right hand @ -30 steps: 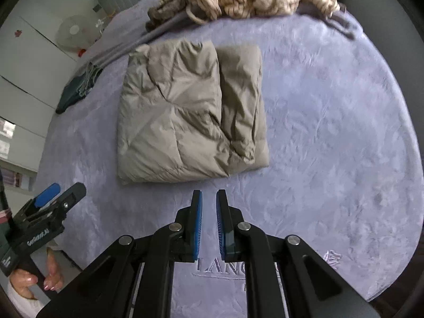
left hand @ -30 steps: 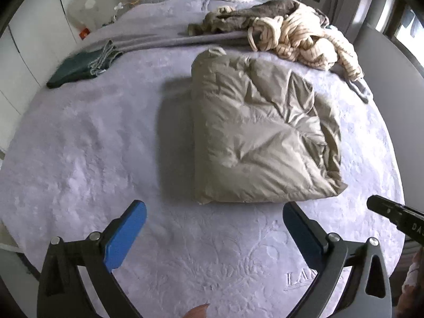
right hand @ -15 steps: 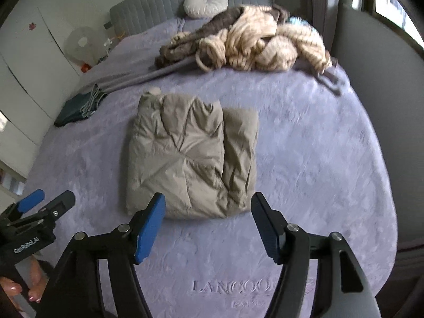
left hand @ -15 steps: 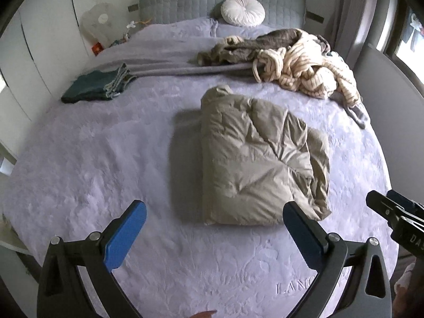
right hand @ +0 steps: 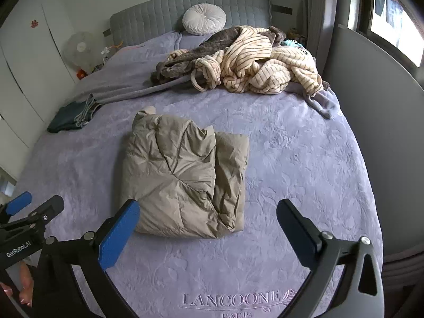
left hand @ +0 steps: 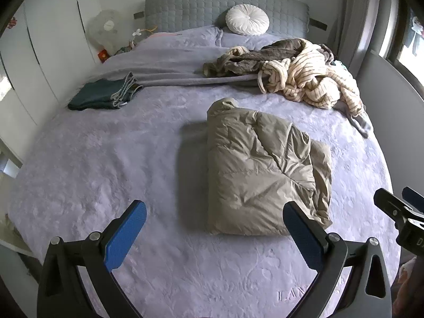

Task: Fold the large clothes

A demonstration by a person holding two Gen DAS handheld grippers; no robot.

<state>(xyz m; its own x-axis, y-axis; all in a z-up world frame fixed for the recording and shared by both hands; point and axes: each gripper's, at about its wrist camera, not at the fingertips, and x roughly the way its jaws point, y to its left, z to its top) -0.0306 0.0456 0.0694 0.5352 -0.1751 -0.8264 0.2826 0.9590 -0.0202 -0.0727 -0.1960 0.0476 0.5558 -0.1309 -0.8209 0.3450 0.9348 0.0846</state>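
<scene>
Jacket [left hand: 259, 169] — slightly glossy, puffy cloth; bedspread [left hand: 106, 159] — matt, embossed plush.

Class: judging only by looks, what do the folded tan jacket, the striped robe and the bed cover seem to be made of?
Tan jacket: probably thin nylon or polyester with puffy filling; slight sheen, stitched puffed panels, crisp creases.
Striped robe: likely plush fleece; matte, thick soft rolls.
Bed cover: looks like embossed velvety fabric; raised leaf pattern, stitched lettering.
</scene>
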